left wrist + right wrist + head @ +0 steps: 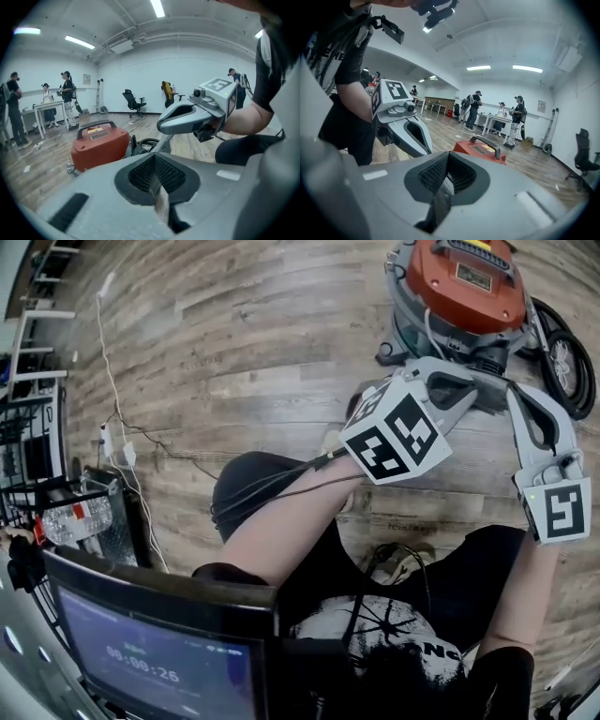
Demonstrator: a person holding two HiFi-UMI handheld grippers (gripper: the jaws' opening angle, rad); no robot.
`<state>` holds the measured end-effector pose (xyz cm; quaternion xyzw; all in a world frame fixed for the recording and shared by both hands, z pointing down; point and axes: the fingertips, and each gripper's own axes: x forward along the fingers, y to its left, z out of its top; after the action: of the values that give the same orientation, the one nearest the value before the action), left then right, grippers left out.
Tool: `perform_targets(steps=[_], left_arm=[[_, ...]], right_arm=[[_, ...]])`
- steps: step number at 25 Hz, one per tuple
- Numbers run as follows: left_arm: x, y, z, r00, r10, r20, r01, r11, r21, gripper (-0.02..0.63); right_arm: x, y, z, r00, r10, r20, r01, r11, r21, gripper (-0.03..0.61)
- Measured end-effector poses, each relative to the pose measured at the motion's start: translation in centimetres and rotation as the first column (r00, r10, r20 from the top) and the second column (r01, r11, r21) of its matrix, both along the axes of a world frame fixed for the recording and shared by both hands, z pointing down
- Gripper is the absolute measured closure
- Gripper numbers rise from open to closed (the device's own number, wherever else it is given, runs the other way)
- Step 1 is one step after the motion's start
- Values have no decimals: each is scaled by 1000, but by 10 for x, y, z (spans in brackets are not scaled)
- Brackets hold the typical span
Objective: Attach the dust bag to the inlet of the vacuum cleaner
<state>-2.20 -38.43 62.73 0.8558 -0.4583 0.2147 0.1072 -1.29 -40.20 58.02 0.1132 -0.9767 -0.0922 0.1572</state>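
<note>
Left claw (158,183) is closed, its ribbed black pads (140,173) pressed together with nothing between them. Right claw (443,185) is closed and empty as well. In the head view both are raised in front of the person, the left just past centre toward 2 o'clock and the right at 3 o'clock, each showing its marker cube.

Beyond their tips, at 1 o'clock in the head view, the vacuum cleaner (464,282) stands on the wooden floor (234,352). It has a red lid on a grey drum, and a black hose (588,381) loops at its 3 o'clock side. The lid carries a rectangular plate and a yellow label by the handle, both too small to read in any view. At 7 o'clock a monitor (159,662) shows a timer reading 00:09:26. The white print on the person's black shirt is cut off.

Only the head view shows the monitor and the white cable (110,381) running to a power strip (117,448) at 9 o'clock. Only the gripper views show the room: ceiling strip lights, people (67,96) standing by white tables, and a black office chair (133,101). The left gripper view has the vacuum cleaner at 10 o'clock of its claw and the right claw at 1 o'clock. The right gripper view has the red lid at 1 o'clock and the left claw at 10 o'clock.
</note>
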Motion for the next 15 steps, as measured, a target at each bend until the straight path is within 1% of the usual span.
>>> perform_targets(steps=[2,4,7,10,12,14,15], left_arm=[[-8,4,-6,998,-12,-61,13,1000,13,609],[-15,8,-14,995,-14,-96,17,999,35,610],[-23,8,-23,994,7,-112,1,997,71,611],[-36,5,-23,991,43,-125,-33,996,83,611],[-49,0,-18,993,45,-105,-38,997,67,611],[-60,1,-9,996,39,-79,-37,999,23,611],[-64,5,-11,995,45,-84,-45,999,1,611]], right_arm=[[-8,5,1,1000,-26,9,26,1000,17,574],[-14,7,8,999,-40,1,40,999,16,574],[-21,3,14,999,-47,-4,47,999,-2,574],[-30,-3,16,999,-42,-17,42,999,-18,574],[-35,-8,8,999,-38,-18,37,999,-19,574],[-36,-9,-4,999,-35,-18,34,999,-42,574],[-34,-9,-11,999,-33,-23,31,998,-61,574]])
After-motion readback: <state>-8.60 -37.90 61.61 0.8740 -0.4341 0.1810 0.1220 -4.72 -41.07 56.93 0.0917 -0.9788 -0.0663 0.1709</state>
